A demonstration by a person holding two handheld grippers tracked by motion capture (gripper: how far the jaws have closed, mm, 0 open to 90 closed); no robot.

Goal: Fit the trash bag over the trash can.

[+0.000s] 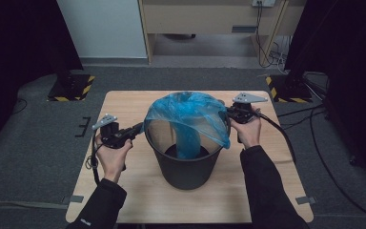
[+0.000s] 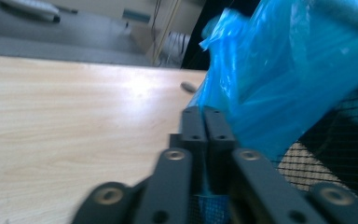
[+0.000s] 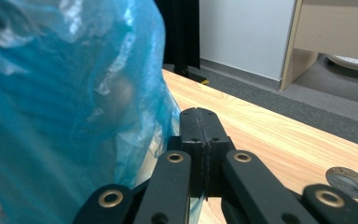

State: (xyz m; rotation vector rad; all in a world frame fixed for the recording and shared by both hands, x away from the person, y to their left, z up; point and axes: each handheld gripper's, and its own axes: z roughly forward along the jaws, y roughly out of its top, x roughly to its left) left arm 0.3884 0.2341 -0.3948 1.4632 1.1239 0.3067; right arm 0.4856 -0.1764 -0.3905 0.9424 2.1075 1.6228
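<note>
A black mesh bin [image 1: 186,167] stands in the middle of the wooden table [image 1: 124,109]. A blue plastic bag [image 1: 190,114] is draped over its rim and hangs down inside. My left gripper [image 1: 140,126] meets the bin's left rim. In the left gripper view its jaws [image 2: 205,114] stand together with a strip of the blue bag [image 2: 284,70] pinched low between them, beside the mesh wall [image 2: 345,140]. My right gripper [image 1: 228,112] is at the right rim. In the right gripper view its jaws [image 3: 199,114] are pressed together on the bag's [image 3: 51,116] thin edge.
A small roll of tape [image 3: 347,181] lies on the table [image 3: 270,135] near the right gripper. Beyond the table, black stands on striped bases rise at the back left [image 1: 71,88] and back right [image 1: 290,90]. Cables [image 1: 314,157] trail over the floor on the right.
</note>
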